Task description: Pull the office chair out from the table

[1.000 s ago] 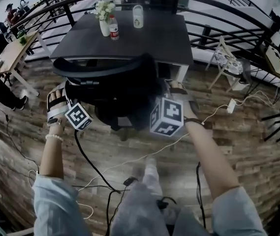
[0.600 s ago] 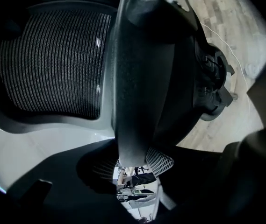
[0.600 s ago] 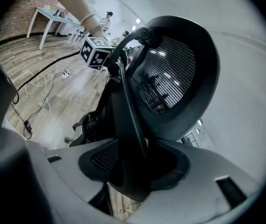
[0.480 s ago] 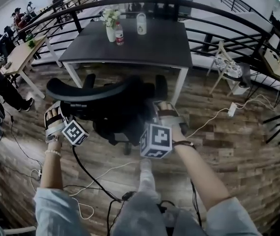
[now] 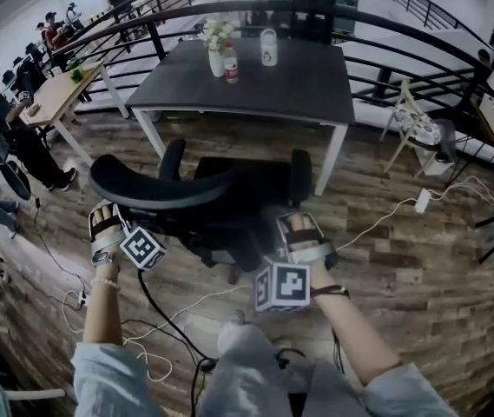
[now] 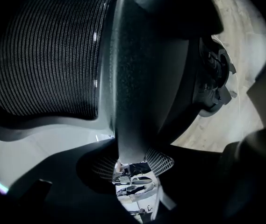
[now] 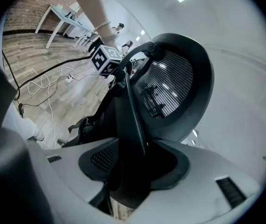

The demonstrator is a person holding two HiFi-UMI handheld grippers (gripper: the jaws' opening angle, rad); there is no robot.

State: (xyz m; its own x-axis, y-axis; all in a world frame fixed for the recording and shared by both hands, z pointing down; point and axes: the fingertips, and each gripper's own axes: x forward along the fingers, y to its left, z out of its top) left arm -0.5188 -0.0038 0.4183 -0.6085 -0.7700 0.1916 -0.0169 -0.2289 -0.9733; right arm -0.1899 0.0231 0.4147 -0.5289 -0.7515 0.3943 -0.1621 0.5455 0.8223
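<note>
A black office chair (image 5: 229,189) with a curved mesh back (image 5: 155,191) stands on the wood floor just in front of the dark table (image 5: 290,89), its seat out from under the top. My left gripper (image 5: 108,226) grips the back's left side. In the left gripper view the dark back frame (image 6: 137,78) is pinched between the pads of the left gripper (image 6: 133,160). My right gripper (image 5: 301,231) holds the chair's right side. The right gripper view has a thin black frame edge (image 7: 135,120) clamped in the right gripper (image 7: 130,169), below the mesh back (image 7: 170,92).
On the table stand a flower vase (image 5: 217,52), a bottle (image 5: 231,64) and a white jar (image 5: 269,48). Cables (image 5: 173,307) trail over the floor by my legs. A wooden desk (image 5: 60,98) with seated people is at the left, a folding chair (image 5: 416,120) and a curved railing (image 5: 385,37) at the right.
The chair has rolled back from the table toward me, with both grippers still on its back. Its seat and armrests, earlier under the table edge, now show in front of it.
</note>
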